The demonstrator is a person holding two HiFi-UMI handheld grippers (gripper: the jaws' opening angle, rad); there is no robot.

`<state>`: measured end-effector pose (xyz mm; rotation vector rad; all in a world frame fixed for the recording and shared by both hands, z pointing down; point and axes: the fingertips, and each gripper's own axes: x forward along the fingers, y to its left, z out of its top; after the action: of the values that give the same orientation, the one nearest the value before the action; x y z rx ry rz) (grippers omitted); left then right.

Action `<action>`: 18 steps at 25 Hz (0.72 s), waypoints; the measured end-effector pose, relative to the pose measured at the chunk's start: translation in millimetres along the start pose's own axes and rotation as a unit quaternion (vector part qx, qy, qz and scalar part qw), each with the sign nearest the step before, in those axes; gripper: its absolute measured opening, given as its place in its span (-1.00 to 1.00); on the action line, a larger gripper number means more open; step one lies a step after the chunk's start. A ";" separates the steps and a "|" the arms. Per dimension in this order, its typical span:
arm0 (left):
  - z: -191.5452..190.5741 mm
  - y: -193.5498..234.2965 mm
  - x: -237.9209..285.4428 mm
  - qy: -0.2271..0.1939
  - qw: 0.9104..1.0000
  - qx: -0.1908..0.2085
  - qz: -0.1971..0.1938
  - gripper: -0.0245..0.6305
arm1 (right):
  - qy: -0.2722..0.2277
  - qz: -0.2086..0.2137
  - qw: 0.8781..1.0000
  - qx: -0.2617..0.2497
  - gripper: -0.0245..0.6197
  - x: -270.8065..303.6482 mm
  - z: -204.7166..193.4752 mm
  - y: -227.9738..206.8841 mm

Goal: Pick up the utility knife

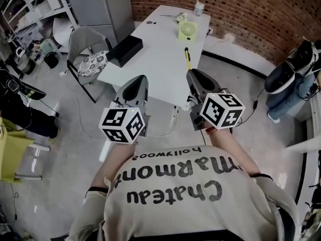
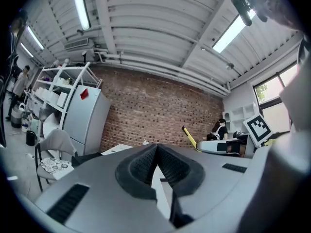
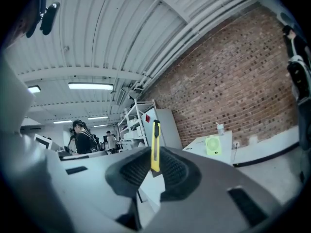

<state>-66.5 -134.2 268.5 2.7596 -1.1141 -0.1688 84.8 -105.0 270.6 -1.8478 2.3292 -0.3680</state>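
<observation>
A brick wall (image 1: 241,9) runs across the top of the head view. Below it a white table (image 1: 160,59) stretches toward the upper middle, with a green fan (image 1: 187,30) near its far end, a black box (image 1: 125,49) at its left edge and a chair (image 1: 88,49) with a patterned cushion beside it.

The knife (image 1: 187,58) is in the right gripper (image 1: 192,76). In the right gripper view the ribbed black pads (image 3: 176,170) are closed on the lower end of the knife (image 3: 155,147), and most of its length stands out past the tips. From the head view it seems to be held clear of the table, pointing toward the fan.

The left gripper (image 2: 156,152) has its jaws drawn together with nothing between them.

The knife is a slim, flat, stiff bar of yellow plastic with a dark strip along it. It is probably light, and the smooth casing could pivot or slip in so short a bite. A hold nearer the middle of the flat sides, away from the blade end, would be steadier.
</observation>
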 end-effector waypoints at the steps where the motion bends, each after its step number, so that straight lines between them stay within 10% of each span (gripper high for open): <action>1: -0.9 -4.5 -0.5 0.001 1.000 0.004 0.002 -0.92 | 0.001 -0.003 1.000 -0.002 -0.75 -4.7 -0.1 -3.7; 18: -19.9 -14.6 -6.9 0.016 1.000 -0.004 0.024 -0.92 | 0.028 0.006 0.999 0.014 -0.76 -15.6 -25.3 -20.7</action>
<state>-58.3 -116.9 285.6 2.7162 -1.1678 -0.1232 101.2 -91.7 300.0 -1.8318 2.3581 -0.4548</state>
